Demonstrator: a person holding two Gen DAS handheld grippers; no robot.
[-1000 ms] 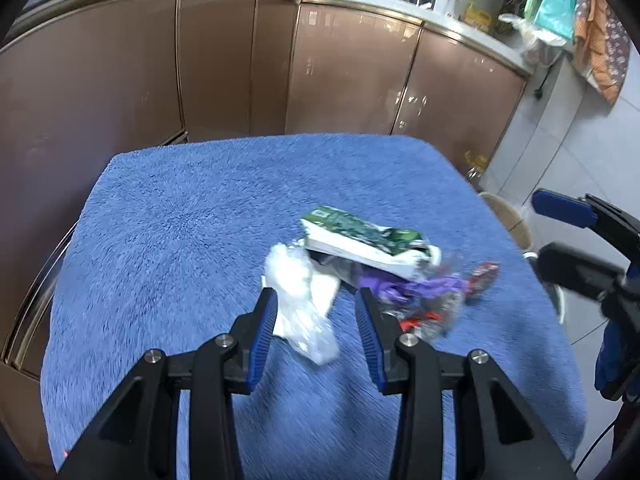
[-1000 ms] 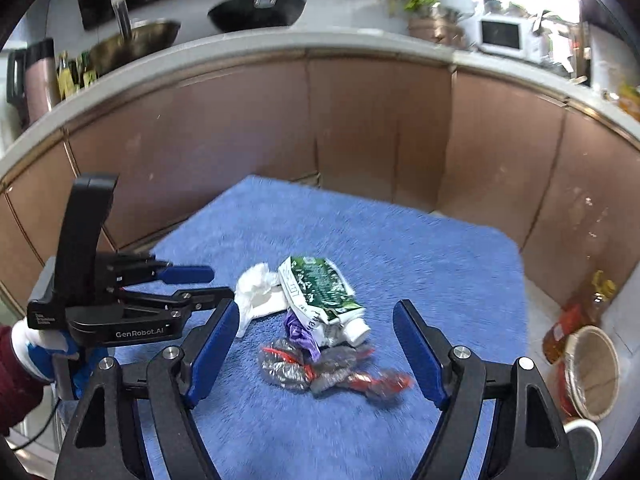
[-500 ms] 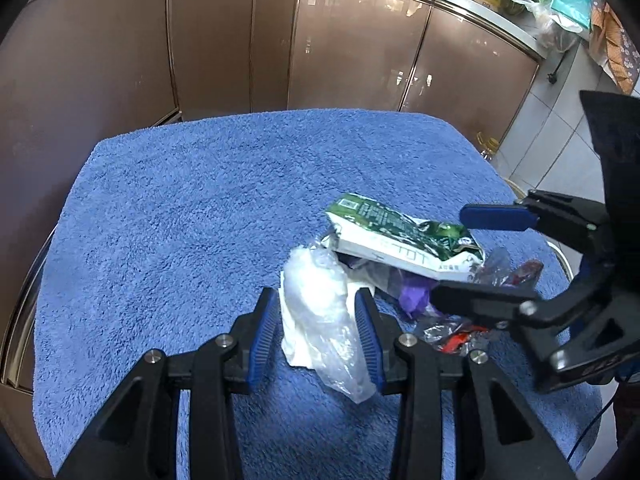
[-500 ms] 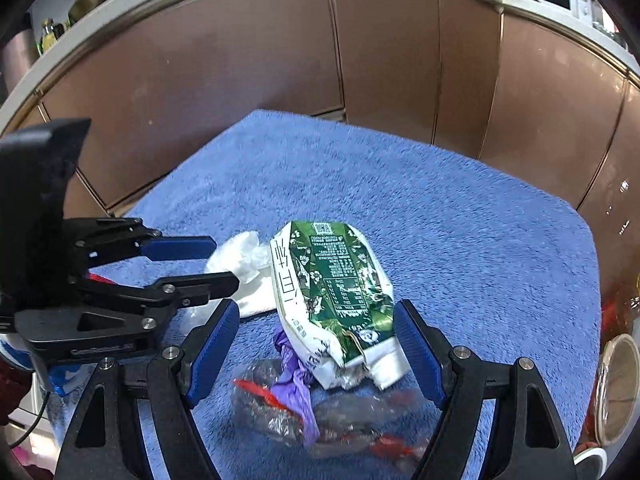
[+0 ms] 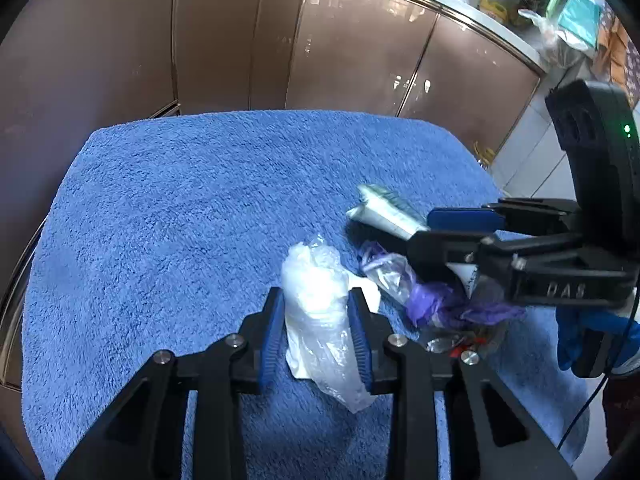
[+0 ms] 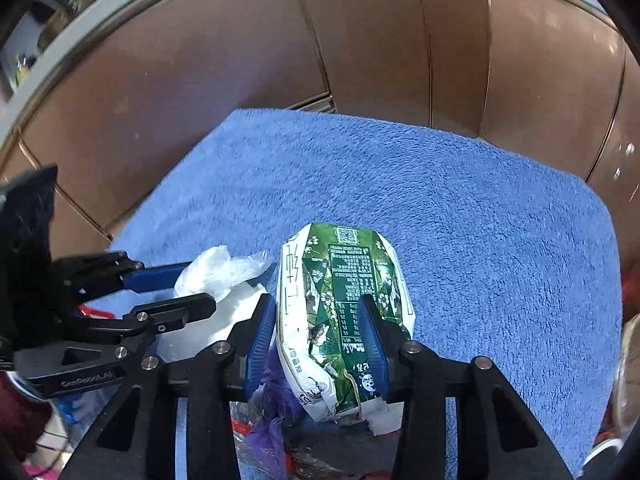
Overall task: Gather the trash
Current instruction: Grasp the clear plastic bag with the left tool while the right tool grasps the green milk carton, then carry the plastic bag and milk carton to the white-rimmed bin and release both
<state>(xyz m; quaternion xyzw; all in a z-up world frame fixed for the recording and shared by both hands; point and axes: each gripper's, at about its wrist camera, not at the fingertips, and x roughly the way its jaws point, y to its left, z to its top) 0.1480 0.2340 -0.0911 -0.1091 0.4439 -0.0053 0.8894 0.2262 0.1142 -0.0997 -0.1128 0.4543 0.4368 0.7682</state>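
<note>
L gripper (image 5: pixel 316 324) is pinching the clear plastic bag (image 5: pixel 320 312) — blue pads are pressing both sides of it, bag is bulging out above and below the fingers, lower end hanging toward the cam. White tissue (image 5: pixel 366 294) is sitting just behind/right of the bag, touching it.

R gripper (image 6: pixel 318 340) is clamping the green-and-white carton (image 6: pixel 340 312), crushed, lying lengthwise along the fingers. Left pad is on the carton's white side; right pad is pressing into the printed green face. From L cam the carton (image 5: pixel 384 212) is looking blurred, tip sticking out past the R gripper's blue pad (image 5: pixel 464 218).

Rest of the pile is lying on the blue towel (image 5: pixel 192 208), btwn and under the two grippers: purple wrapper (image 5: pixel 440 304) w/ crinkled clear film, plus a red-and-clear wrapper (image 5: pixel 460 344) near the R gripper body. Same purple scrap (image 6: pixel 276 412) is showing under the carton in R cam.

Both grippers are close, side by side, not touching afaict. Brown cabinet doors (image 5: pixel 352 52) are running behind the towel.
</note>
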